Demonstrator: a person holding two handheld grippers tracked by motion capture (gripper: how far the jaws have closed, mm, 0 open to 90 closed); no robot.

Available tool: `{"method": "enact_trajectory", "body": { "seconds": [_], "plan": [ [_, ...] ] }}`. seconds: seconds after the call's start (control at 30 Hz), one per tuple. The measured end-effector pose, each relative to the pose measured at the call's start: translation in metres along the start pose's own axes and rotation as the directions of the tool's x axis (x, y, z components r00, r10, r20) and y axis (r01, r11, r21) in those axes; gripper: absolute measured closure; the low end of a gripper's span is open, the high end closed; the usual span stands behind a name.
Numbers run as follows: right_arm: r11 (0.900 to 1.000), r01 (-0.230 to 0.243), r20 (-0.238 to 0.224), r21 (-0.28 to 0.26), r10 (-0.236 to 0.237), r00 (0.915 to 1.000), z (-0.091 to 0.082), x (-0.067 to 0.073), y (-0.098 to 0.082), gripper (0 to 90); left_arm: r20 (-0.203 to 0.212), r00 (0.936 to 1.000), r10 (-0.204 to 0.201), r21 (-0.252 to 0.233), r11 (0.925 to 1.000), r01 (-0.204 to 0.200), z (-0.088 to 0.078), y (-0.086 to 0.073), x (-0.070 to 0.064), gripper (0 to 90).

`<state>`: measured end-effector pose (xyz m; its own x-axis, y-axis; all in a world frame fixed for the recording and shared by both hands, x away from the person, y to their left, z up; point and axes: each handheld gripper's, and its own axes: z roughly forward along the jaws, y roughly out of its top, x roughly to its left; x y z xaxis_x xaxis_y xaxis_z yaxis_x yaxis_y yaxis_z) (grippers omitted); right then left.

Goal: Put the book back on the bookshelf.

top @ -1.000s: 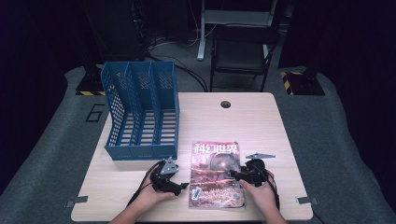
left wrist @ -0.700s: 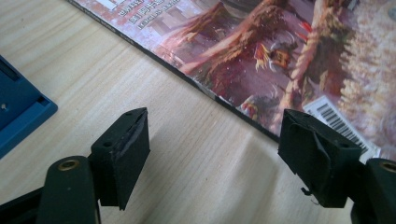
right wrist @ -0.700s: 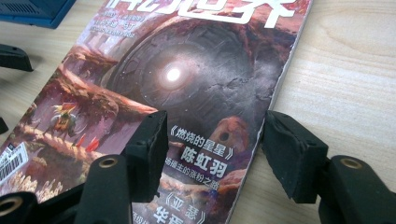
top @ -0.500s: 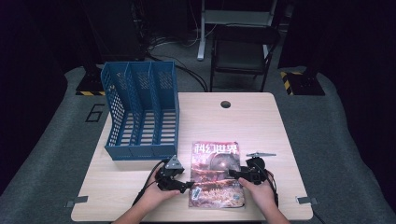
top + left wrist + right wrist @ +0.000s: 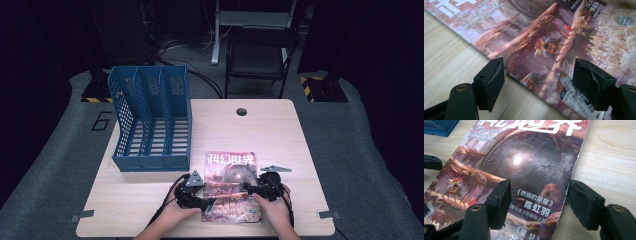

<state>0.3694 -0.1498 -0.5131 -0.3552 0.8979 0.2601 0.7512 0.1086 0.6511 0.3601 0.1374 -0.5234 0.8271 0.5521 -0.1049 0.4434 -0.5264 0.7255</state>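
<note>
A magazine (image 5: 231, 185) with a reddish fantasy cover and white Chinese title lies flat near the table's front edge. My left gripper (image 5: 209, 202) is at its left edge, open. In the left gripper view the gripper (image 5: 537, 82) straddles that edge of the magazine (image 5: 554, 37), one jaw over bare wood and one over the cover. My right gripper (image 5: 249, 188) is open at the right side. In the right gripper view the gripper (image 5: 539, 202) spans the magazine's (image 5: 524, 162) right edge. Neither jaw pair grips anything.
A blue three-slot file rack (image 5: 152, 120) stands at the table's back left; its corner (image 5: 436, 126) appears in the right gripper view. The light wooden table (image 5: 260, 130) has a cable hole (image 5: 242, 111) at the back. A chair (image 5: 260, 55) stands beyond the table.
My left gripper has slid to the right, up to the magazine's left edge. The right gripper has hardly moved. The magazine lies where it was.
</note>
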Motion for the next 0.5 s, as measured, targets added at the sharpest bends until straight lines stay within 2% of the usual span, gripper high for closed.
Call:
{"method": "enact_trajectory", "body": {
  "seconds": [0.17, 0.23, 0.5],
  "plan": [
    [0.999, -0.034, -0.012, 0.005, 0.034, 0.9994, -0.0015, -0.0006, -0.0004, 37.5, -0.012, 0.9998, -0.013, 0.004, 0.9999, 0.013, -0.0013, -0.0006, -0.002, 25.0],
    [0.998, -0.069, -0.033, 0.016, 0.069, 0.997, -0.0034, -0.0018, -0.0009, 40.1, -0.026, 0.9996, -0.013, 0.001, 0.9999, 0.013, -0.0033, -0.0029, -0.0035, 25.3],
    [0.998, -0.063, -0.062, 0.003, 0.063, 0.9961, -0.0067, 0.0014, -0.0012, 40.1, -0.043, 0.999, -0.009, 0.0, 1.0, 0.009, -0.0066, -0.0073, -0.0075, 25.1]
  ]
}}
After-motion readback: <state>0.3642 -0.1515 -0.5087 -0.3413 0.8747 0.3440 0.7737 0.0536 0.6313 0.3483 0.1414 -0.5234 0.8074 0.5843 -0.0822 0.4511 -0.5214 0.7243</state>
